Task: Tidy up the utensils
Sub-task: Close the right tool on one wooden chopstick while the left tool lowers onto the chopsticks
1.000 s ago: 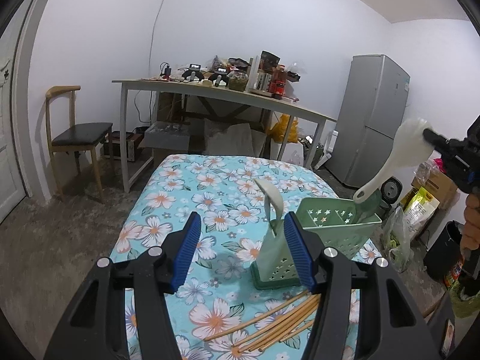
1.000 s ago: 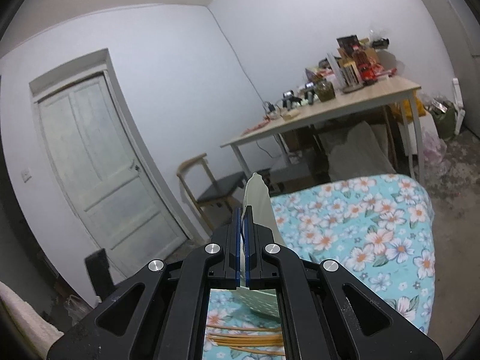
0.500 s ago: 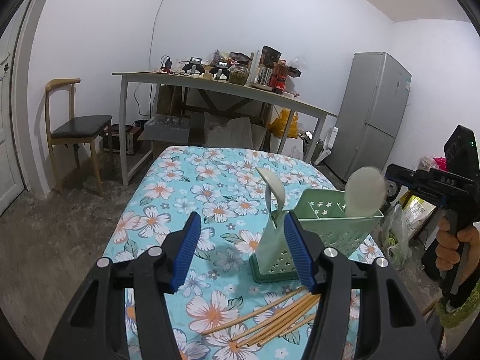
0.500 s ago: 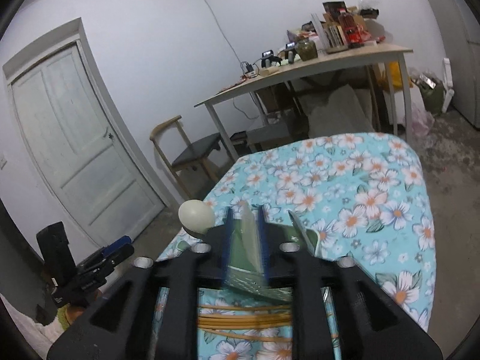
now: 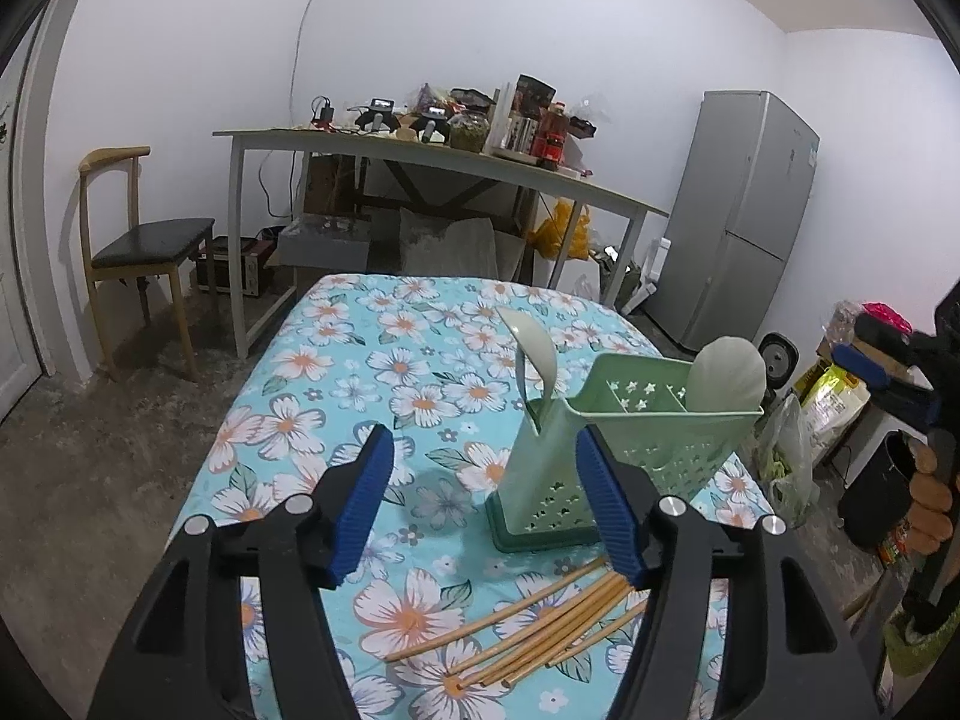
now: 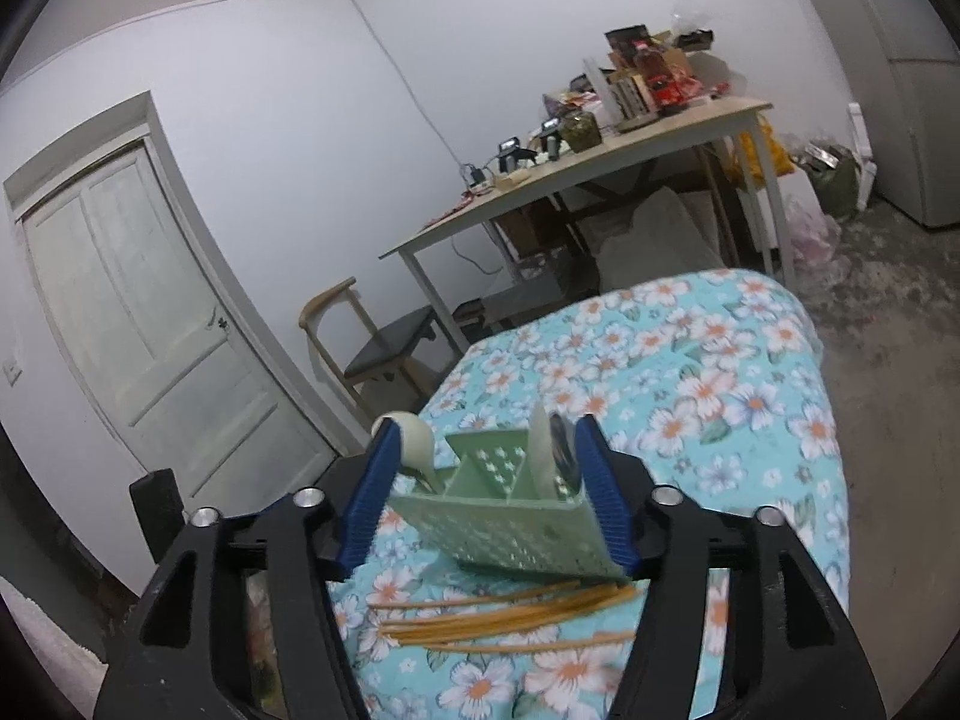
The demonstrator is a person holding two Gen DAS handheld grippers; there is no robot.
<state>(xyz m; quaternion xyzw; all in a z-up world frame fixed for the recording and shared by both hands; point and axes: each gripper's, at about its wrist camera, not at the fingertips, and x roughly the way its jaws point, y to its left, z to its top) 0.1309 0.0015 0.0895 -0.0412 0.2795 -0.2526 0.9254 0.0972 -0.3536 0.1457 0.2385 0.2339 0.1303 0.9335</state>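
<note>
A pale green slotted utensil holder (image 5: 660,426) stands on the floral tablecloth (image 5: 360,372). A pale rice spoon (image 5: 729,372) stands in its right compartment; it shows at the holder's left end in the right wrist view as the spoon (image 6: 414,444). A second light spoon (image 5: 531,348) sticks up at the holder's narrow end. Several bamboo chopsticks (image 5: 540,618) lie loose in front of the holder (image 6: 510,510). My left gripper (image 5: 483,456) is opening, its pads pressing on nothing, the holder just beyond its right finger. My right gripper (image 6: 487,426) is opening and empty; it hangs as the gripper (image 5: 882,372) right of the holder.
A cluttered work table (image 5: 420,150) stands behind, with a wooden chair (image 5: 144,240) to its left and a grey fridge (image 5: 744,210) to its right. Bags and a black bin (image 5: 876,498) sit on the floor at the right. A white door (image 6: 150,300) is on the left wall.
My right gripper, shut on the pale spoon above the holder a second ago, has opened and sunk; the spoon now stands in the holder. The left gripper stayed put and opened slightly.
</note>
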